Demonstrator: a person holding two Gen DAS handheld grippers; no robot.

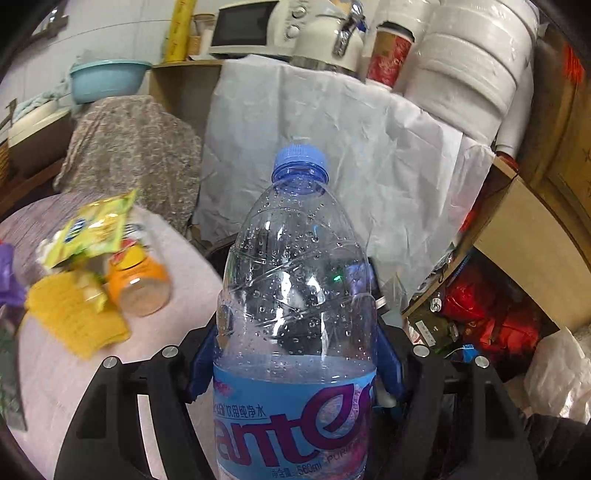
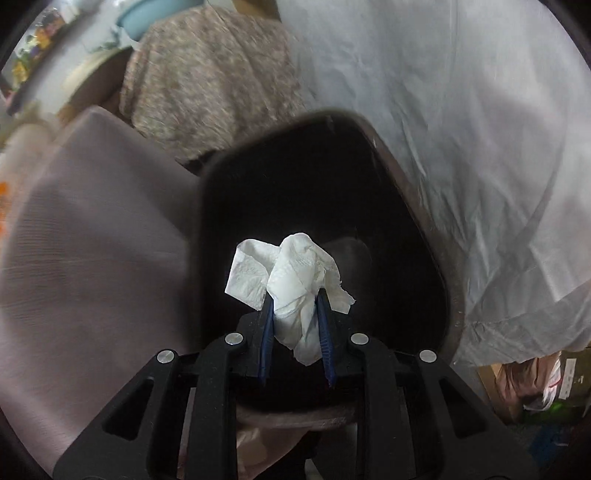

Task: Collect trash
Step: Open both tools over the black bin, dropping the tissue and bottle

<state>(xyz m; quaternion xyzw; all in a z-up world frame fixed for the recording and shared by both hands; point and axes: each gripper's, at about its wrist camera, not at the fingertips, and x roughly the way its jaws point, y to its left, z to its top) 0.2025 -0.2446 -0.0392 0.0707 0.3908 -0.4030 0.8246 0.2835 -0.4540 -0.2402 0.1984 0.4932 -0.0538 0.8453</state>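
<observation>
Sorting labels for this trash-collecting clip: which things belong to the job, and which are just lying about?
Job:
- water bottle in left tongs
- crumpled tissue in right tongs
- black bin
- snack wrappers

Lying about:
- microwave
- teal basin
- white sheet

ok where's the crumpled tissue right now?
In the right wrist view, the tissue is pinched in the right gripper, held directly over the open mouth of the dark bin, beside the pink-covered table.

Left gripper [image 1: 295, 332] fingers [image 1: 201, 363] clamp a clear water bottle [image 1: 295, 295], blue cap [image 1: 300, 157] on, droplets inside. Left: yellow wrappers [image 1: 88, 229] and orange jar [image 1: 142, 282] on the table [image 1: 66, 384].
</observation>
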